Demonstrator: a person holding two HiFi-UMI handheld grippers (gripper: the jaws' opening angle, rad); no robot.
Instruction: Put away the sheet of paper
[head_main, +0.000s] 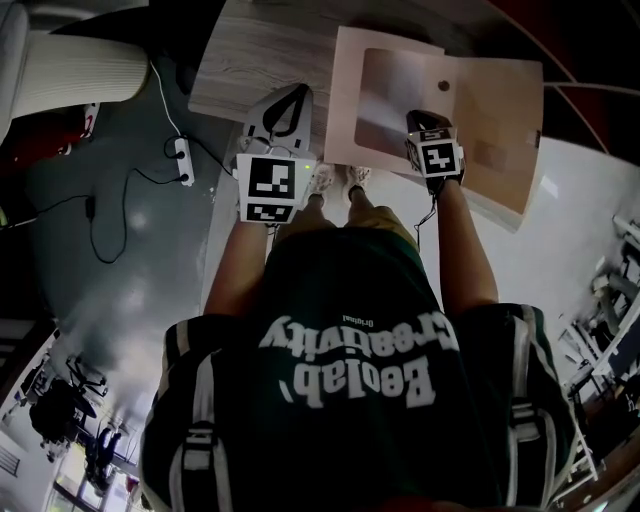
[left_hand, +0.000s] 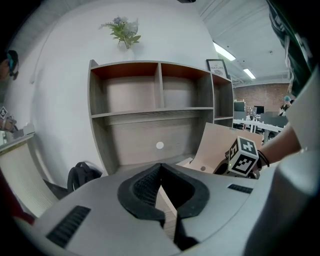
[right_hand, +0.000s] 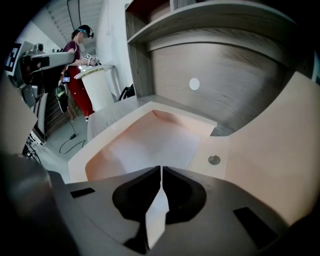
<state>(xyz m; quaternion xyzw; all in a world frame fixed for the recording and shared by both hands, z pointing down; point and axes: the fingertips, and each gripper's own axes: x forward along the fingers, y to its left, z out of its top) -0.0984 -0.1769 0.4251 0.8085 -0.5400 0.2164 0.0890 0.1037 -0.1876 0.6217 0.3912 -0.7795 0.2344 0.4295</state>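
A pale pink folder (head_main: 349, 96) lies open on the wooden desk (head_main: 250, 60), its flap (head_main: 500, 110) folded out to the right and a snap button (right_hand: 214, 160) on it. The white sheet of paper (right_hand: 150, 142) lies partly inside the folder's pocket. My right gripper (right_hand: 161, 170) is shut on the sheet's near edge, and a white strip of it shows between the jaws. In the head view the right gripper (head_main: 425, 116) sits over the folder's near right part. My left gripper (head_main: 297, 93) hovers just left of the folder, shut, with nothing in it (left_hand: 160, 167).
A shelf unit (left_hand: 155, 110) rises behind the desk, with a plant (left_hand: 122, 31) on top. A dark backpack (left_hand: 82, 175) leans at the desk's left. Cables and a power strip (head_main: 183, 160) lie on the floor to the left. Another person (right_hand: 80, 65) stands further off.
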